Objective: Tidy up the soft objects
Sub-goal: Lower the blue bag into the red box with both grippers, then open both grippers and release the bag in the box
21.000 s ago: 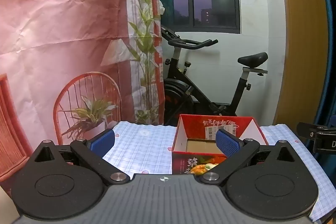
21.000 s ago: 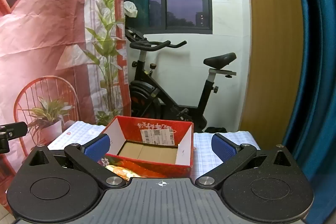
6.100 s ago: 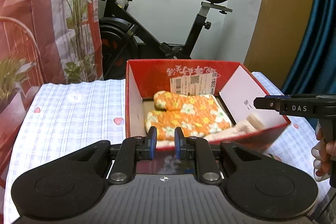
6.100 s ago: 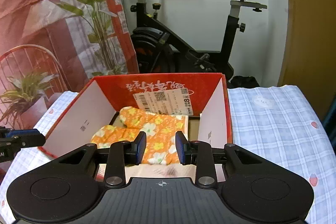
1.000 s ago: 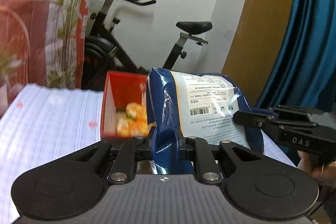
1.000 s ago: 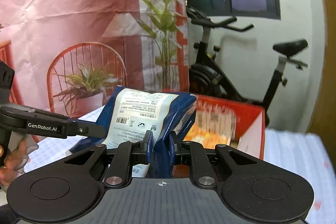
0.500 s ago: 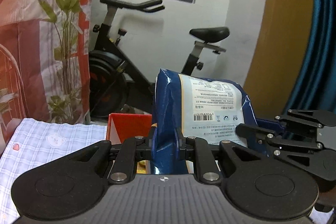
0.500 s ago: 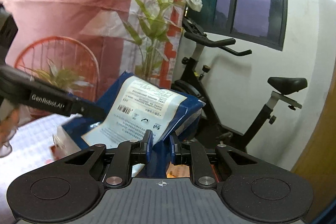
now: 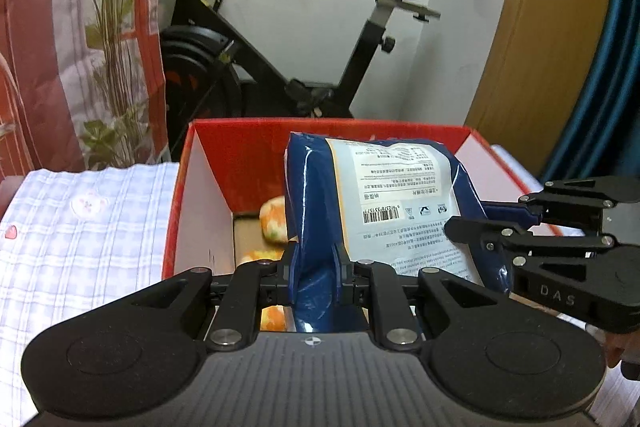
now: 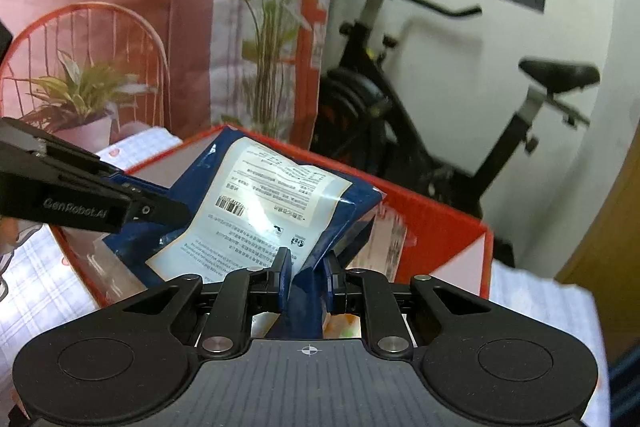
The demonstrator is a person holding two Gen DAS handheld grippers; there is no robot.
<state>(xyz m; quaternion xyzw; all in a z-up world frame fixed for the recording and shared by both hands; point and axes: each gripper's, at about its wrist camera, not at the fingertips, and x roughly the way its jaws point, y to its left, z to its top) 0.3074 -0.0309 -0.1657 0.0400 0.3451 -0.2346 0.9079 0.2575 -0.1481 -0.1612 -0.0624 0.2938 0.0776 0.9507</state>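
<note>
A dark blue soft pack with a white printed label [image 9: 384, 199] [image 10: 256, 211] hangs over the open red cardboard box [image 9: 224, 155] [image 10: 448, 227]. My left gripper [image 9: 314, 273] is shut on the pack's left edge. My right gripper [image 10: 306, 277] is shut on its right edge and shows as black fingers [image 9: 560, 227] in the left wrist view. The left gripper's fingers [image 10: 100, 203] enter the right wrist view from the left. An orange floral cloth [image 9: 272, 223] lies on the box floor, mostly hidden by the pack.
The box stands on a blue-and-white checked tablecloth [image 9: 88, 227]. An exercise bike [image 9: 280, 59] stands behind the table against the white wall. A red printed backdrop with plants [image 10: 120, 27] hangs at the left, a blue curtain [image 9: 608, 67] at the right.
Both grippers have carried the blue pack forward and down, from in front of the box to over its opening. The views have tilted downward.
</note>
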